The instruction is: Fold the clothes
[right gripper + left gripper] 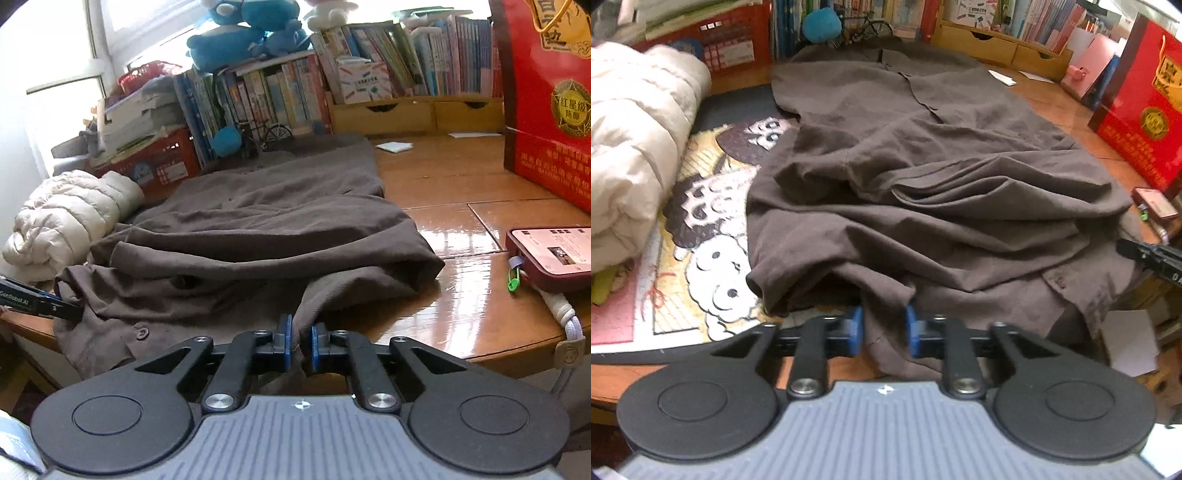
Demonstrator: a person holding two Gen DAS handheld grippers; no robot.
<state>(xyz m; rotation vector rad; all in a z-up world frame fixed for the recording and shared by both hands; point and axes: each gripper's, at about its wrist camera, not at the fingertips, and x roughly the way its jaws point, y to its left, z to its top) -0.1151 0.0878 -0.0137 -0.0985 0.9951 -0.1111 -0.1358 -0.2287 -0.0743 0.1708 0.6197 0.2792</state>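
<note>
Brown shirt [923, 155] is spread lengthwise down the wooden table [461, 206], collar end far away by the books [280, 88], hem end hanging a bit over the near edge. Partly done, I'd say: one side already looks turned in over the middle, w/ a thick rumpled fold lying across the near half, but it's nowhere near a neat stack. Lots of creases, nothing squared up yet.

Left gripper [884, 330] is at the near hem, blue pads either side of a bunched tab of brown cloth. Jaws narrow, cloth pinched between them, so it's gripping the shirt. Right gripper [301, 341] is at the other near corner, jaws almost together w/ a thin ridge of the same fabric caught between the pads, so also gripping. In each view the other tool shows at the edge of the picture, so both hold the same hem end, well apart.

Looks like the start of the lengthwise fold: both hem corners taken, not yet lifted. Still left, prob.: carry hem up toward the collar, smooth, maybe fold once more.

Cream puffy jacket [635, 147] sits rolled beside the shirt. Phone [550, 254] lies on the table near the right side, clear of the cloth.
</note>
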